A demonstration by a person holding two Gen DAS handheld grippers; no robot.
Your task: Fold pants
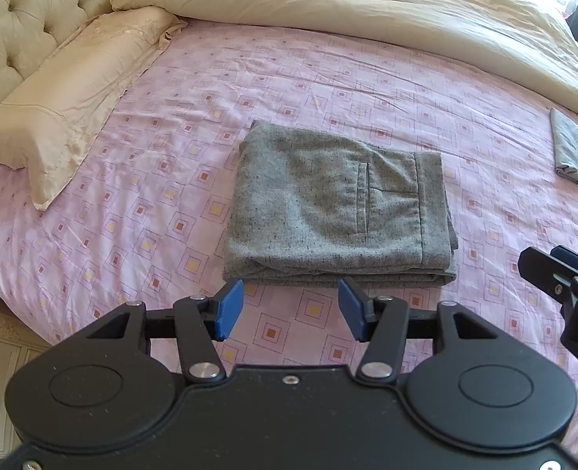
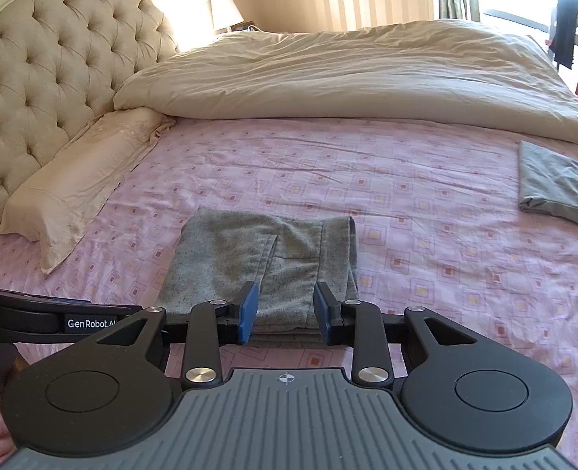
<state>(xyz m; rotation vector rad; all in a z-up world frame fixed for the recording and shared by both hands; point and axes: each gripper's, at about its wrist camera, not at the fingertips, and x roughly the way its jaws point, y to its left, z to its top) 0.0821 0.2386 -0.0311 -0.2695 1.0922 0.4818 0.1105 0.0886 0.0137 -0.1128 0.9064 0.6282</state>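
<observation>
A pair of grey speckled pants (image 1: 336, 203) lies folded into a thick rectangle on the pink patterned sheet (image 1: 163, 164), back pocket facing up. My left gripper (image 1: 291, 309) is open and empty, just in front of the near edge of the pants. My right gripper (image 2: 285, 307) is open and empty, hovering over the near edge of the same pants (image 2: 265, 258). The right gripper's body also shows at the right edge of the left wrist view (image 1: 563, 286).
A second folded grey garment (image 2: 559, 186) lies at the right on the sheet. A beige duvet (image 2: 347, 78) is bunched along the far side. A cream pillow (image 1: 69, 94) lies at the left against the tufted headboard (image 2: 54, 58).
</observation>
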